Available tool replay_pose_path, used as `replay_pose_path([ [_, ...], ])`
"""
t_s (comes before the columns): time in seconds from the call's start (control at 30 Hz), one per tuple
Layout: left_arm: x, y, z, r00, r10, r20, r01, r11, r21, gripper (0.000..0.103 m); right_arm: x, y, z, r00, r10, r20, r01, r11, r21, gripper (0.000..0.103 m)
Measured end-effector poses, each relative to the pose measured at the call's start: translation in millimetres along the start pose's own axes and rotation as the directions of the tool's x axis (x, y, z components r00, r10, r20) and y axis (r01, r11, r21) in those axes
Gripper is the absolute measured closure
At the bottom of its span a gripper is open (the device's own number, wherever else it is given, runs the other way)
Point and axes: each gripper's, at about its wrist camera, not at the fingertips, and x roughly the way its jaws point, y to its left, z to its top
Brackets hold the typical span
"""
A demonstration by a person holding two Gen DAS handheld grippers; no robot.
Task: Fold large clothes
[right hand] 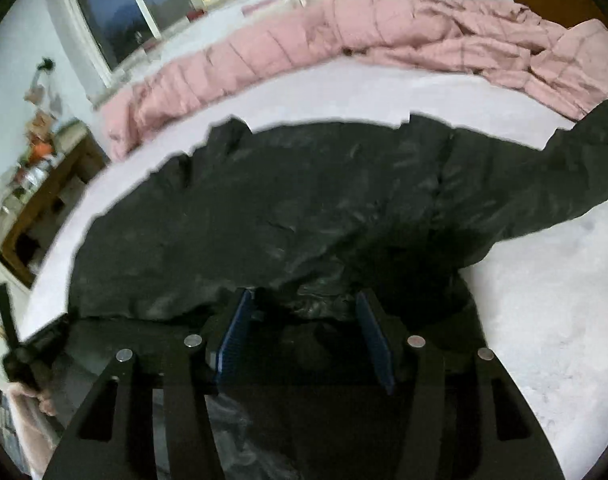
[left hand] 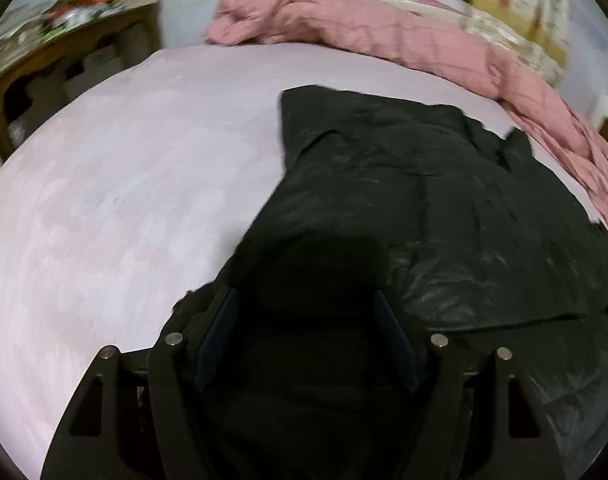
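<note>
**Both grippers poised at the near hem of a dark jacket on a bed**

A bed covered in a pale lilac sheet filled both views, with a rumpled pink quilt bunched along its far edge and a wooden side table standing off its left side. The black jacket lay spread across the middle of the bed, its hem towards the near edge and one sleeve trailing towards the right edge. The left gripper hung over the jacket's left part with its jaws spread; whether fabric lay between them could not be told in the dark. The right gripper sat at the near hem, jaws likewise spread and pinching nothing.

Judged from this layout, the step in hand was taking hold of the near hem. It would go best if each gripper closed on all the layers at once and at matching heights, so that the fold lifts evenly.

The shell appeared smooth and faintly glossy, with shallow creases and a puffy, padded body likely to slip and spring back. The quilt showed stitched squares; the sheet looked matt and soft.
</note>
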Motion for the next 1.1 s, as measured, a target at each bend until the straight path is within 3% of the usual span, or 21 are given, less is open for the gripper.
replay_pose_path([
  [0.03, -0.5, 0.1, -1.4, 1.0, 0.027, 0.007, -0.027, 1.0, -0.007, 0.034, 8.1, -0.9, 3.1, 0.999, -0.027, -0.023, 0.027, 1.0, 0.008, 0.048],
  [0.1, 0.7, 2.2, -2.3, 0.999, 0.04, 0.012, -0.04, 0.999, -0.018, 0.034, 20.4, -6.0, 8.7, 0.995, -0.09, -0.043, 0.092, 0.995, 0.039, 0.07],
  [0.13, 1.3, 3.4, -1.8, 0.999, 0.037, 0.009, -0.036, 0.999, -0.022, 0.034, 23.2, -7.1, 7.7, 0.99, -0.135, -0.031, 0.137, 0.989, 0.052, 0.091],
  [0.17, 1.6, 4.8, -1.7, 1.0, 0.03, 0.007, -0.03, 0.999, -0.026, 0.033, 24.6, -10.3, 4.7, 0.985, -0.171, -0.018, 0.172, 0.983, 0.058, 0.101],
  [0.27, 1.1, 6.0, -1.8, 1.0, 0.021, 0.008, -0.021, 0.999, -0.029, 0.033, 27.2, -24.9, 6.6, 0.988, -0.151, 0.007, 0.15, 0.984, 0.098, 0.103],
  [0.4, -11.1, 2.5, -3.8, 0.998, 0.004, 0.056, -0.004, 1.0, 0.001, 0.037, 13.2, -27.9, 5.4, 0.984, -0.171, 0.057, 0.162, 0.977, 0.139, 0.103],
  [0.53, -39.6, -1.7, -0.2, 0.982, -0.086, 0.166, 0.086, 0.996, 0.008, 0.037, -22.8, -17.6, 3.9, 0.976, -0.163, 0.145, 0.143, 0.98, 0.142, 0.102],
  [0.6, -62.7, -3.3, 1.6, 0.957, -0.123, 0.262, 0.12, 0.992, 0.029, 0.037, -40.4, -14.6, 4.0, 0.977, -0.125, 0.172, 0.104, 0.987, 0.125, 0.098],
  [0.7, -93.0, -5.1, 1.9, 0.907, -0.138, 0.397, 0.13, 0.99, 0.047, 0.036, -65.8, -16.9, 4.5, 0.974, -0.095, 0.207, 0.07, 0.99, 0.122, 0.081],
  [0.8, -107.5, -4.3, -0.6, 0.873, -0.143, 0.467, 0.146, 0.989, 0.028, 0.032, -92.5, -31.4, 9.2, 0.966, -0.098, 0.238, 0.071, 0.99, 0.122, 0.07],
  [0.87, -108.4, -4.2, -1.4, 0.869, -0.141, 0.475, 0.149, 0.989, 0.023, 0.031, -109.4, -56.4, 14.0, 0.952, -0.119, 0.281, 0.067, 0.98, 0.189, 0.052],
  [1.0, -97.7, -8.1, -1.3, 0.887, -0.121, 0.446, 0.136, 0.991, -0.003, 0.03, -114.8, -118.0, 23.1, 0.937, -0.195, 0.288, 0.098, 0.942, 0.32, 0.051],
  [1.1, -77.0, -12.9, -6.3, 0.912, -0.2, 0.357, 0.229, 0.973, -0.041, 0.03, -101.4, -155.1, 33.7, 0.925, -0.263, 0.276, 0.153, 0.919, 0.364, 0.051],
])
